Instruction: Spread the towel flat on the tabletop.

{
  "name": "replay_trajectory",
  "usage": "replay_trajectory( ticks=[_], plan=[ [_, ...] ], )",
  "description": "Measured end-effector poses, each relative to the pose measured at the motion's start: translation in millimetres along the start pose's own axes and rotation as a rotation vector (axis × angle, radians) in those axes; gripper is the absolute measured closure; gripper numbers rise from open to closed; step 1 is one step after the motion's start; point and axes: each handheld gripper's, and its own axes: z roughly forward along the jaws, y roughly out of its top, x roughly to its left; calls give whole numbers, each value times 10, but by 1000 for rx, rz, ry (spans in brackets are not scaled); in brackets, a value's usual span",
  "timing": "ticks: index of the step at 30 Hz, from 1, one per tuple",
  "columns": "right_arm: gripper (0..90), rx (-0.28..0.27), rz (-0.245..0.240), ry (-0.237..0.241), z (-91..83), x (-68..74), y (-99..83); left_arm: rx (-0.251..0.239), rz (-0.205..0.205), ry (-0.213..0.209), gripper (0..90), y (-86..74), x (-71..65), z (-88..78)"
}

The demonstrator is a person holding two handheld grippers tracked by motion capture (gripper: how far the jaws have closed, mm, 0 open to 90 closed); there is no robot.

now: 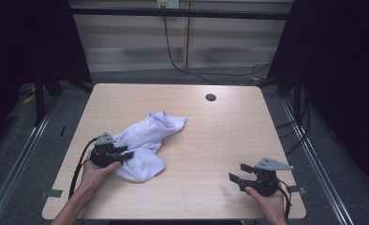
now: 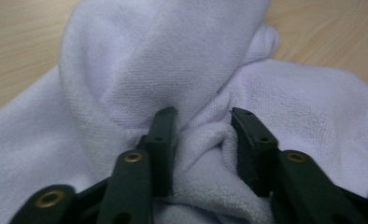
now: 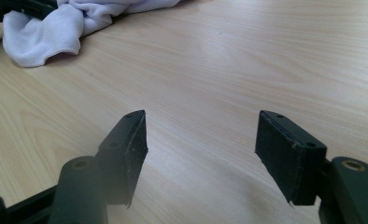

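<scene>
Left gripper [image 2: 201, 122] pinches a fold of the white towel [image 1: 147, 140], likely to lift it off the surface [image 1: 210, 140]; right gripper [image 3: 201, 133] waits, jaws apart.

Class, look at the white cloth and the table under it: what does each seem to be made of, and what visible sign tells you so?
White cloth: probably terry or microfibre towelling, matt. A fine looped nap shows, and it crumples into soft folds with a stitched hem.

Table: pale wood-grain top, likely a laminate or veneer rather than solid wood. The straight grain lines are even, and the surface is smooth with a faint sheen.
</scene>
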Motion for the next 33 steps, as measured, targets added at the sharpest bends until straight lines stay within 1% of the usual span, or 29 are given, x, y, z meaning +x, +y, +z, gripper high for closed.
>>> replay_trajectory(
  ticks=[1,2,3,4,5,7,8,9,11,12,13,14,15,16,17,18,19,20,22,24,26,27,28,29,30,31,32,33],
  plan=[
    [338,0,0,0,0,0,0,0,0,0,660,0,0,0],
    [338,2,-2,5,6,8,-1,11,19,-9,676,-7,-47,14],
    [338,4,-4,5,8,12,-1,15,20,-26,684,-7,-71,15],
    [338,4,-4,5,8,12,-1,15,20,-26,689,-7,-71,15],
    [338,8,-1,9,12,22,0,13,29,-48,691,-28,-139,16],
    [338,6,-4,17,13,29,3,18,35,-81,696,-48,-220,8],
    [338,5,-5,18,13,33,4,19,46,-82,698,-59,-254,3],
    [338,5,-5,18,13,33,4,19,46,-82,699,-59,-254,3],
    [338,7,-8,23,4,54,12,21,50,-104,700,-93,-353,-14],
    [338,7,-8,23,4,54,12,13,58,-99,700,-116,-410,-17],
    [338,8,-4,26,2,64,14,17,70,-94,700,-128,-460,-25],
    [338,8,-8,32,4,71,17,18,59,-106,700,-134,-497,-28],
    [338,15,-19,28,18,89,23,19,56,-105,700,-145,-540,-34],
    [338,22,-16,33,24,100,23,20,73,-105,700,-155,-590,-36],
    [338,22,-16,33,24,100,23,23,76,-120,700,-160,-626,-38],
    [338,31,-22,42,42,120,28,27,82,-131,700,-180,-701,-47],
    [337,32,-26,46,48,134,32,27,82,-131,699,-180,-701,-47],
    [336,32,-28,55,53,146,38,33,90,-160,700,-205,-789,-66],
    [329,32,-32,64,60,180,52,32,119,-174,698,-248,-886,-93],
    [329,35,-37,82,70,221,68,39,123,-200,696,-284,-996,-120],
    [341,34,-49,89,76,260,82,46,139,-215,694,-305,-1073,-141],
    [350,31,-53,99,77,279,88,52,139,-237,688,-318,-1116,-163],
    [352,27,-57,106,81,306,99,56,141,-257,678,-324,-1137,-179],
    [362,29,-67,111,83,324,110,56,141,-257,667,-324,-1137,-179],
    [385,29,-76,116,87,341,123,52,137,-283,649,-318,-1152,-210],
    [396,31,-83,122,97,354,141,52,137,-283,618,-318,-1152,-210],
    [400,36,-92,118,110,361,158,19,127,-303,593,-272,-1137,-248],
    [417,41,-103,121,137,364,192,-5,106,-321,561,-235,-1116,-268]
  ],
)
